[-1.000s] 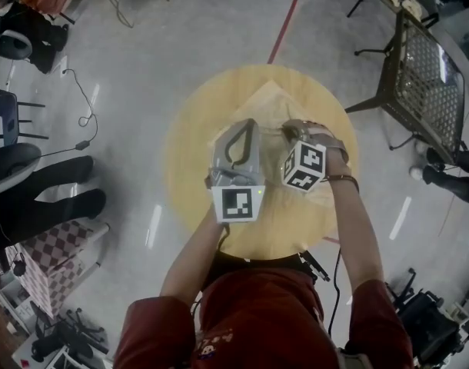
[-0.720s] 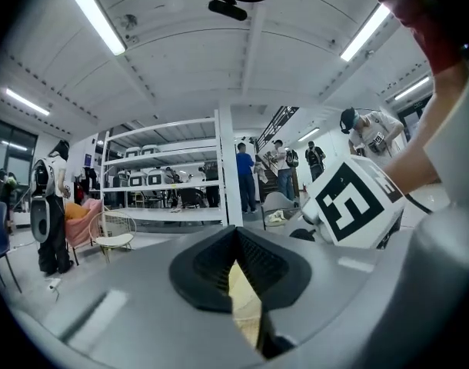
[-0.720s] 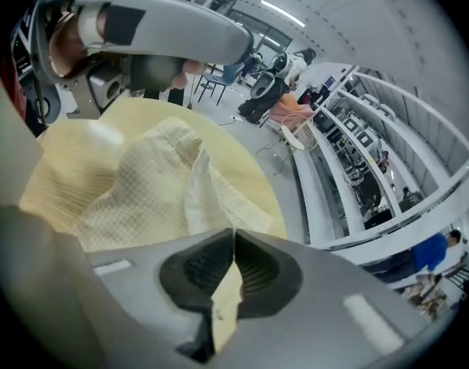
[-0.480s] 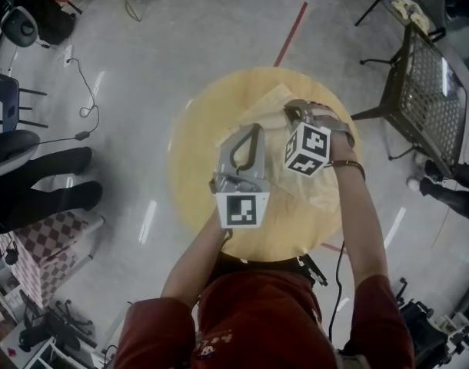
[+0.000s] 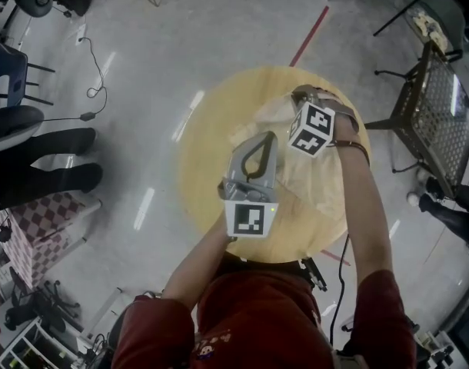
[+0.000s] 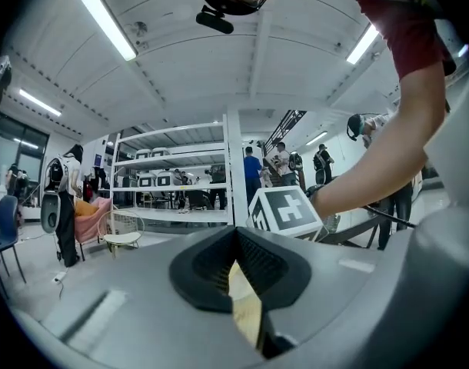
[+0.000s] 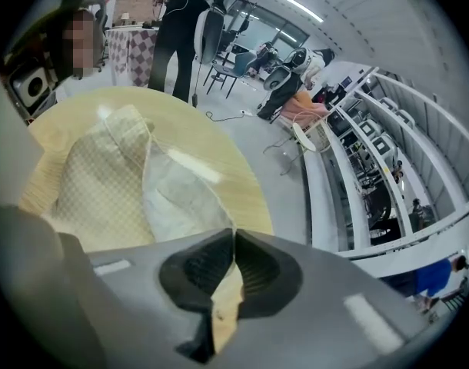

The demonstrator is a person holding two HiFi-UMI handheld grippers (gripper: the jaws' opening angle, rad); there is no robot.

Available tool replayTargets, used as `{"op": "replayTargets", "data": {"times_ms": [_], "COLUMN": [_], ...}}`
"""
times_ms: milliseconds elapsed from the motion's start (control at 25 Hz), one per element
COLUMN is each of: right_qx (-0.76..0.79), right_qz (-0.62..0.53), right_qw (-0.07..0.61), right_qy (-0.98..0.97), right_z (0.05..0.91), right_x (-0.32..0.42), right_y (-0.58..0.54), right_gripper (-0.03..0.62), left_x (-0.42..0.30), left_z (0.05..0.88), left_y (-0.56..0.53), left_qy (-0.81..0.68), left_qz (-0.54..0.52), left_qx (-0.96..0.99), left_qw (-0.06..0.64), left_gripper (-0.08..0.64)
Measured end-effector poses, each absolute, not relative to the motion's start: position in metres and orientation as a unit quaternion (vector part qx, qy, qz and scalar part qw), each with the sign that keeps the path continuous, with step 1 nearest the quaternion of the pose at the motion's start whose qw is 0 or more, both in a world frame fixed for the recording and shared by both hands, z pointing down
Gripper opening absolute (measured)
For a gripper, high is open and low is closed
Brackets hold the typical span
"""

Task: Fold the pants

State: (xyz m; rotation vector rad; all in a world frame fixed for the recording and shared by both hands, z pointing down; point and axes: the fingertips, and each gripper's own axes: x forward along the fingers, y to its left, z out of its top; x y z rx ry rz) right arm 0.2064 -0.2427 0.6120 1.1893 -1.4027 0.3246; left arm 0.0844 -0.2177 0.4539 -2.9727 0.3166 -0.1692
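Observation:
Pale cream pants [image 5: 293, 164] lie crumpled on a round wooden table [image 5: 207, 152]. My left gripper [image 5: 262, 135] hovers over the middle of the table, pointing nearly level. It is shut, with a strip of cream cloth pinched between its pads [image 6: 246, 298]. My right gripper [image 5: 297, 94] is at the far right edge of the table, tilted steeply down. It is shut on an edge of the pants [image 7: 104, 183], and the fabric rises in a fold up to its tips [image 7: 233, 233]. The marker cube of the right gripper [image 6: 287, 210] shows in the left gripper view.
A dark metal mesh chair [image 5: 434, 106] stands right of the table. A person's dark legs [image 5: 42, 164] stretch in from the left, by a checkered box [image 5: 34, 241]. A cable [image 5: 88, 114] and a red line [image 5: 311, 33] lie on the grey floor.
My right gripper has moved toward the far right edge of the table, drawing the pants' edge with it. The left gripper has hardly moved and both stay shut.

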Motion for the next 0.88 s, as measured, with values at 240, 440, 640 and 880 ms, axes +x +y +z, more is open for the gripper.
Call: {"op": "replayTargets", "data": {"times_ms": [240, 440, 640, 880], "right_qx": [0.522, 0.557, 0.59, 0.615], "right_qz": [0.161, 0.152, 0.139, 0.175], "right_qw": [0.577, 0.552, 0.532, 0.492], "right_qy": [-0.607, -0.601, -0.592, -0.59], "right_z": [0.622, 0.612, 0.593, 0.582], "right_x": [0.209, 0.21, 0.209, 0.205], "right_y": [-0.258, -0.268, -0.265, -0.249], "right_gripper": [0.029, 0.068, 0.084, 0.087], "left_x": [0.079, 0.074, 0.068, 0.064], "left_z": [0.455, 0.455, 0.451, 0.442], "left_y": [-0.211, -0.214, -0.215, -0.207], "left_qy": [0.103, 0.105, 0.1, 0.087], "left_qz": [-0.057, -0.056, -0.05, -0.046], "left_qx": [-0.991, -0.991, -0.991, -0.993], "left_qw": [0.066, 0.067, 0.068, 0.072], "left_gripper": [0.006, 0.006, 0.006, 0.006]}}
